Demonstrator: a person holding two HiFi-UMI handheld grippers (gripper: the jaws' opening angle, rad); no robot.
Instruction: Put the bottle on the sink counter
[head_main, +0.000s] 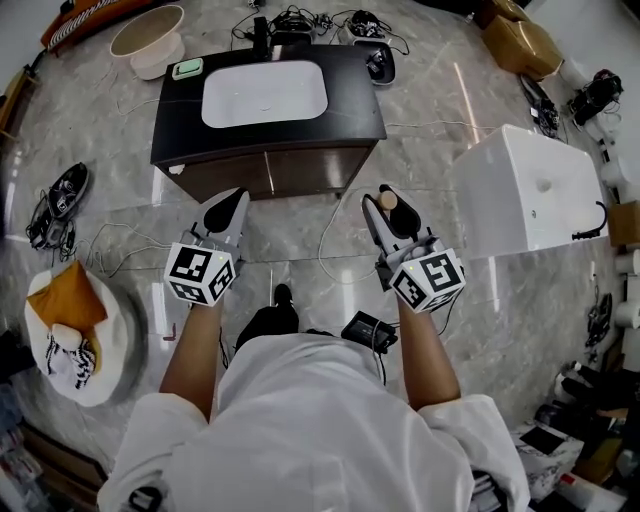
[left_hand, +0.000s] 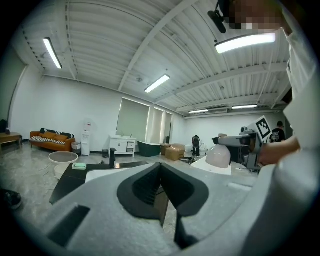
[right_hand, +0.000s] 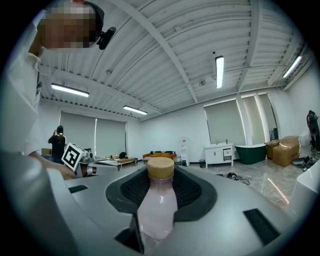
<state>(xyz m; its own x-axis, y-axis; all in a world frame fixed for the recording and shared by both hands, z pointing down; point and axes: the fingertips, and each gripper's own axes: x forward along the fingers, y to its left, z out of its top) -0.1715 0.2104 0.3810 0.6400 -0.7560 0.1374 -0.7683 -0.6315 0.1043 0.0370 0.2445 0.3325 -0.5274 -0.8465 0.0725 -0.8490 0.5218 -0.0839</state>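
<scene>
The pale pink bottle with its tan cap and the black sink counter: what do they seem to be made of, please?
Pale pink bottle: glossy, translucent, plastic or glass. Tan cap: matte, probably wood. Black sink counter: smooth top with dull sheen, perhaps stone or laminate.

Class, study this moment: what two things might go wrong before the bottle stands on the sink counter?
1. Loose cables lie on the floor in front of the sink counter, so they are a likely trip hazard.
2. The basin takes up much of the top. The bottle, if set on its rim, might tip in.
</scene>
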